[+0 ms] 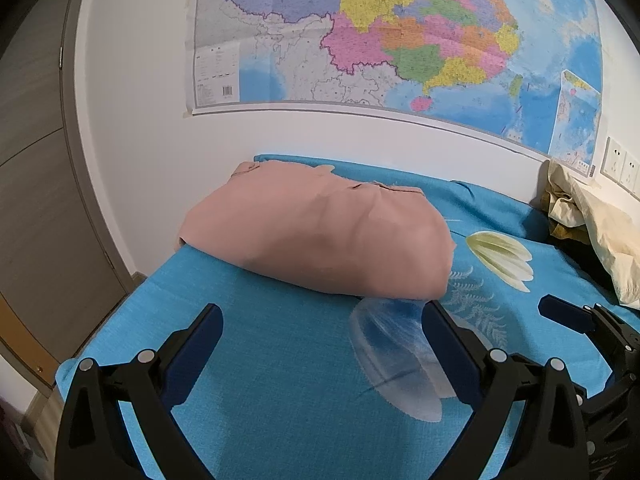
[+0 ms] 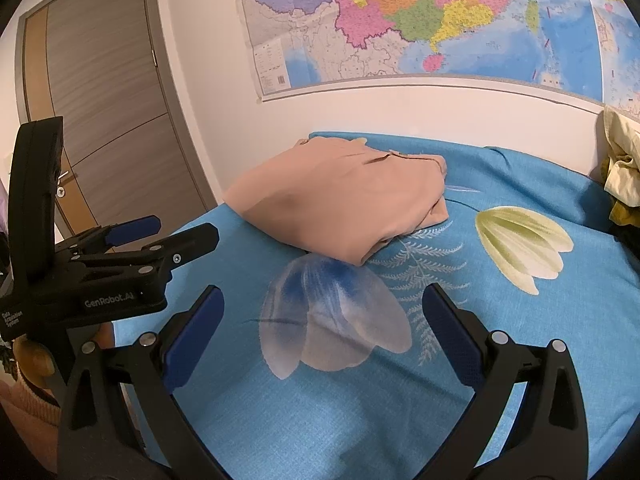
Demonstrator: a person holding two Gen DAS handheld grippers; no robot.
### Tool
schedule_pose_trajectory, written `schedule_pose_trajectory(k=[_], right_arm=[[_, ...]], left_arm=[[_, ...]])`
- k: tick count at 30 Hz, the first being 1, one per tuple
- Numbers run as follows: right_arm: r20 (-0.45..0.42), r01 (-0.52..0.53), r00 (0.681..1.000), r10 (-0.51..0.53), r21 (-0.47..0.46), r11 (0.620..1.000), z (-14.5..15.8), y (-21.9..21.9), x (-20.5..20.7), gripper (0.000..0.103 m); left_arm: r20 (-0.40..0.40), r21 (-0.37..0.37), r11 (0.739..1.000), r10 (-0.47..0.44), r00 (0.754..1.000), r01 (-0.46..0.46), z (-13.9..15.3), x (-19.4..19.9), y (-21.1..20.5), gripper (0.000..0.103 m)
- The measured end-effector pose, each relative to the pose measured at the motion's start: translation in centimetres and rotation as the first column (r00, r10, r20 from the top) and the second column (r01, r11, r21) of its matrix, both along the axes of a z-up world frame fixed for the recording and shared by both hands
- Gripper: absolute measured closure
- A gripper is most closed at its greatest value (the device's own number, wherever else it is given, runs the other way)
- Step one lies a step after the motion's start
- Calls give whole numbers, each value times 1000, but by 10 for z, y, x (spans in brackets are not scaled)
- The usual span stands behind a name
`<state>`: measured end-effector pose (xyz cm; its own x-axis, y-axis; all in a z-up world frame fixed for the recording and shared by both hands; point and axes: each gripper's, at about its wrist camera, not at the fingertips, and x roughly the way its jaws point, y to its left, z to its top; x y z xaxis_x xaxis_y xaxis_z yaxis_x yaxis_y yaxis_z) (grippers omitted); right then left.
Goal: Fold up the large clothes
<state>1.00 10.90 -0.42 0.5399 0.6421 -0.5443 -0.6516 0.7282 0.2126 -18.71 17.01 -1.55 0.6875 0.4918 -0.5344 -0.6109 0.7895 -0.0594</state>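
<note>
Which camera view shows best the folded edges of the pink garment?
The right wrist view: the pink garment shows its layered edges at the near right corner, above the blue flower print. In the left wrist view the garment appears mostly as a smooth top surface, its layers hardly visible.

My wall map (image 1: 400, 32) runs off the top of both views, its print too small to read. The cream heap (image 2: 620, 168) at the bed's right is cut by the frame edge. The folded pink garment (image 1: 320, 232) hides its own layers and the bed's far left corner.
</note>
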Motion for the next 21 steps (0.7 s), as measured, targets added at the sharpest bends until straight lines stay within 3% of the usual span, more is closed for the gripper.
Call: schedule_pose_trajectory(k=[21], right_arm=[[-12, 8, 1000, -8, 9, 1000, -4, -1, -1, 5]], left_arm=[[-5, 3, 1000, -7, 1000, 8, -2, 1, -2, 7]])
